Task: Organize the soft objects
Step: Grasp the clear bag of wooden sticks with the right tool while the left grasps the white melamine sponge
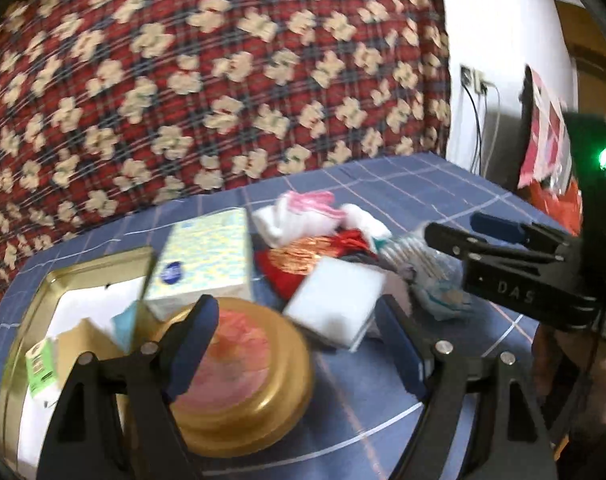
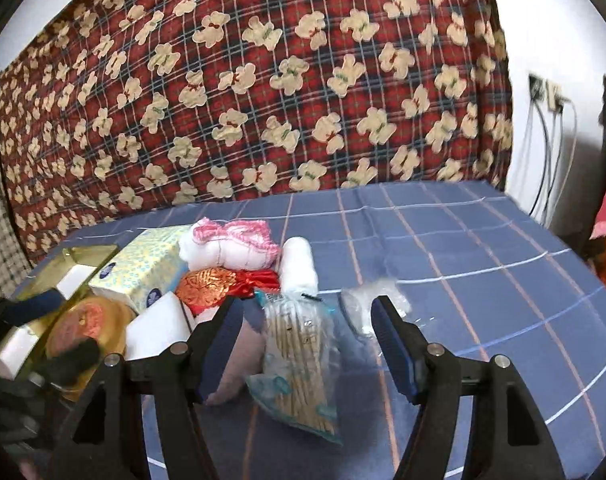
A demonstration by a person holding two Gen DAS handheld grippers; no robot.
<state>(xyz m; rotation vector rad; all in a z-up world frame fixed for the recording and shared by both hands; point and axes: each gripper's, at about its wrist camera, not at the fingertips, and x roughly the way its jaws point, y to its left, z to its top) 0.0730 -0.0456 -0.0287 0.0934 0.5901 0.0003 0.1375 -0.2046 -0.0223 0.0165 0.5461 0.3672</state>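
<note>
Soft items [image 2: 231,256] heaped on blue cloth [image 2: 483,248] w/ both jaws apart, empty.

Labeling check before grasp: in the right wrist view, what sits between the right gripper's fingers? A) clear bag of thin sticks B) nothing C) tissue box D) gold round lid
A: the clear bag of sticks lies on the blue cloth between the open right gripper fingers, unpinched; the tissue box sits far left.
</note>
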